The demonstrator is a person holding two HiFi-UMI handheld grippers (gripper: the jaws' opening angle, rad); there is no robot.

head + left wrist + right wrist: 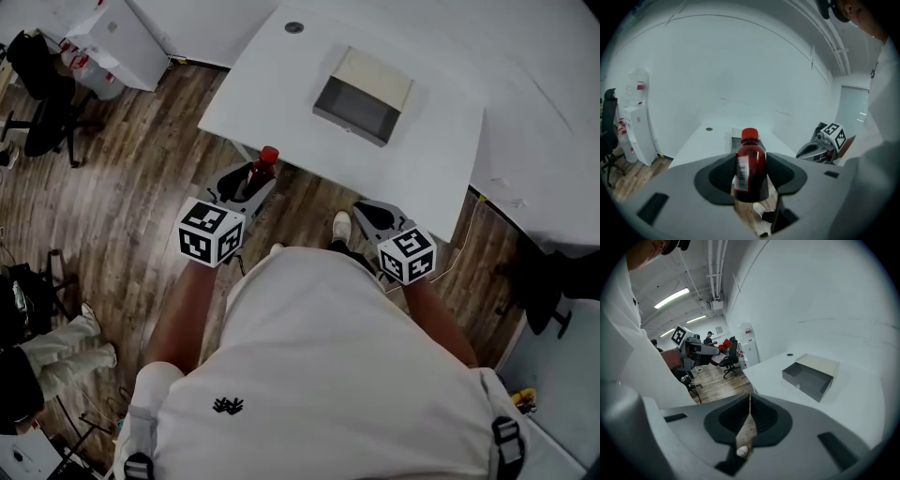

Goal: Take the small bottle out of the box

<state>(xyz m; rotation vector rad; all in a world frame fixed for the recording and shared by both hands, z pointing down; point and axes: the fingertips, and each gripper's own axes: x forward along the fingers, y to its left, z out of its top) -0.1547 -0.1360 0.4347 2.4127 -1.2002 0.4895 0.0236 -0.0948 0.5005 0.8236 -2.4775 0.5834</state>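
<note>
The left gripper (246, 186) had its jaws clamped on the small dark-red plastic bottle with the red cap (750, 164), upright over the wood-plank floor (141, 169), just off the white tabletop's (272, 94) near edge and well apart from the open grey box (364, 94). Best held level and firm, I'd say. The right gripper's (746, 420) jaws were pressed together, empty.

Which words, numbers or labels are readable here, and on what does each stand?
No words are readable.
On the small bottle: white label with barcode, print too small to read.
On the marker cubes: black square patterns, no letters.
On the shirt: small dark emblem, no letters.
</note>
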